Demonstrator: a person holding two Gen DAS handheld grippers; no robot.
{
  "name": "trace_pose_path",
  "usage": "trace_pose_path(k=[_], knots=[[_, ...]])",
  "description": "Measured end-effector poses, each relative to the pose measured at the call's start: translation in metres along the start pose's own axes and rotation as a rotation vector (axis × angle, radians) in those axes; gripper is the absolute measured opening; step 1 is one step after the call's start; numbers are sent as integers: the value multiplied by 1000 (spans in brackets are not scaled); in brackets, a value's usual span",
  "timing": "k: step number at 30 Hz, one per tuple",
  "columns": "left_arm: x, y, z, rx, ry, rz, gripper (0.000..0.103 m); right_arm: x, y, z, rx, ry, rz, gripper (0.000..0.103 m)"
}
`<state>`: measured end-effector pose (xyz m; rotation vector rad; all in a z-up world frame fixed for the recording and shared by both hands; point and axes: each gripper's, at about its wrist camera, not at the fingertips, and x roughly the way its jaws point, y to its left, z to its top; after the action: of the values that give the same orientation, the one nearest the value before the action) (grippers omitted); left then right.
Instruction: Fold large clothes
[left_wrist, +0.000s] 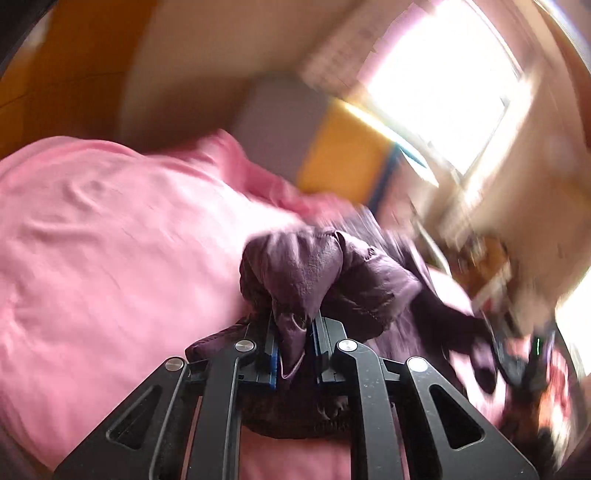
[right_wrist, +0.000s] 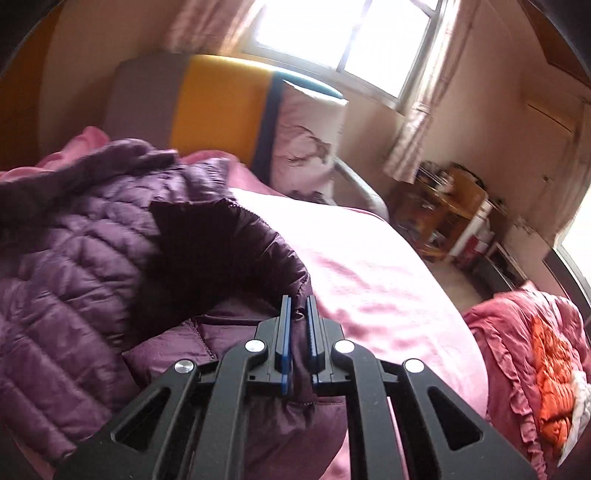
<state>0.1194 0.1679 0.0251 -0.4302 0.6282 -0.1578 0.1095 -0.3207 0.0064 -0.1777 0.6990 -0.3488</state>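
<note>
Mostly pink bedsheet in both views. Purple quilted jacket heaped at 9 o'clock in the right wrist view, on the sheet. Red ruffled blanket at 4 o'clock. Left gripper clamped on a bunched jacket fold; right gripper pinching the jacket's edge, jaws nearly closed.

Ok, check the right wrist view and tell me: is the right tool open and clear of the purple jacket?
No, the right tool is shut on an edge of the purple jacket, with fabric pinched between its blue pads.
</note>
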Motion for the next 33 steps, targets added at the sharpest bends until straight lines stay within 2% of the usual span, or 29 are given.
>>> trace_pose_path(k=[3,7,9,10,12,13,14,15,18,20,21,22,25,27,28,29,30,31,32,33], knots=[[14,40,42,-84,-25,127,10,47,-41,7,113,100,-68,6],[51,92,80,-154,22,353,10,101,-89,3,278,243,-104,6],[63,109,86,-190,58,401,13,114,-103,0,314,279,-109,7],[65,120,86,-233,77,416,17,116,-108,0,332,282,-106,13],[62,128,83,-267,65,440,39,112,-121,-2,376,264,-95,38],[54,127,79,-249,37,450,65,106,-126,-1,387,242,-99,62],[45,125,75,-234,11,453,86,99,-128,0,393,214,-108,70],[37,121,69,-221,-20,447,89,90,-130,-1,393,190,-112,71],[23,114,51,-164,-23,365,89,55,-118,-3,375,151,-19,73],[19,100,26,-107,15,236,89,31,-101,-9,361,128,119,82],[22,94,19,-89,40,205,89,23,-89,-17,365,152,252,85],[29,86,5,-63,91,134,89,20,-74,-24,369,191,366,85],[48,69,-26,-66,184,-1,89,14,-24,-50,346,307,620,85],[66,58,-40,-90,235,-93,89,11,10,-63,325,370,719,85],[74,56,-46,-107,249,-116,89,10,26,-69,303,388,748,84],[79,56,-48,-127,259,-133,85,7,40,-75,281,401,767,81],[88,56,-52,-169,282,-180,67,7,53,-78,254,421,775,76],[91,54,-57,-204,310,-236,56,7,59,-80,230,428,762,64],[95,55,-59,-224,323,-265,38,6,64,-78,208,420,753,47],[94,51,-61,-238,331,-285,28,1,67,-74,189,408,765,38]])
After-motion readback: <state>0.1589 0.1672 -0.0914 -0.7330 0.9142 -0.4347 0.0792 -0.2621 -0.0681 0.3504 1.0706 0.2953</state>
